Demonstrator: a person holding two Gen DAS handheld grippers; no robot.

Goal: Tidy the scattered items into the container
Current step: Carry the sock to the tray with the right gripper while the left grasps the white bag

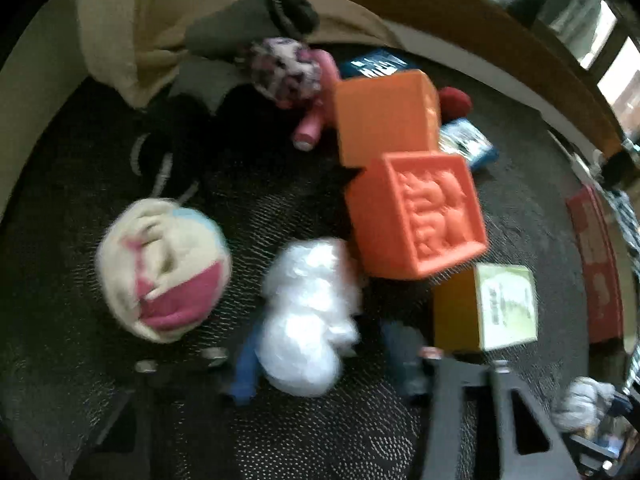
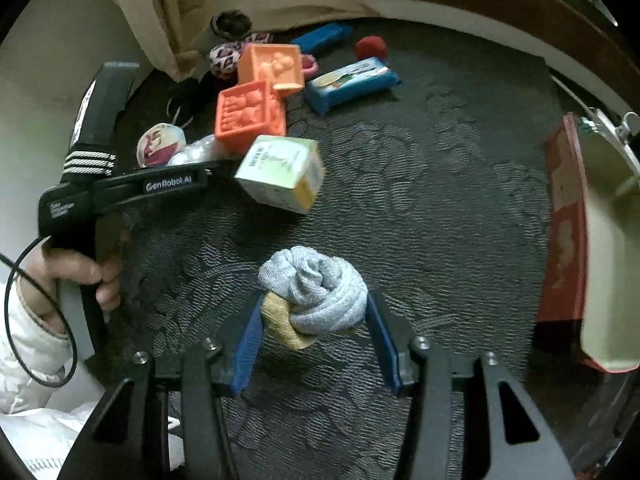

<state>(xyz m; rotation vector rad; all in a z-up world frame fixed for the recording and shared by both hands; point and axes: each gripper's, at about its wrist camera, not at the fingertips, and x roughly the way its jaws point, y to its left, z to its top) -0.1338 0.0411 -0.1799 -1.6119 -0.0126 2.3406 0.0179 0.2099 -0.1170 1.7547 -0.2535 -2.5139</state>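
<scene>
- The right gripper (image 2: 316, 312) is clamped on a rolled grey-and-mustard sock bundle (image 2: 316, 300), its blue pads (image 2: 250, 344) pressing on both flanks, held above the dark carpet (image 2: 420, 208); the likely aim is the red-walled container (image 2: 564, 220) at the right edge, its pale inside apparently empty.
- The left gripper (image 1: 316, 344), held by a hand (image 2: 80, 272) in a white sleeve, reaches into the clutter and is closed around a crumpled white plastic bag (image 1: 308, 320), presumably the next item to go. The left wrist view is blurred, so contact is a judgement.
- Still scattered on the carpet, well apart from the container:
- two orange embossed toy cubes (image 2: 252, 120), one leaning on the other
- one green-and-yellow carton (image 2: 280, 172)
- one cream-and-pink sock ball (image 1: 164, 272)
- one leopard-print sock ball (image 2: 224, 58)
- one blue wet-wipes pack (image 2: 352, 80)
- one blue box (image 2: 324, 36)
- one red ball (image 2: 371, 47)
- Items cluster near a beige curtain (image 2: 152, 20), suggesting a pile simply tipped out.
</scene>
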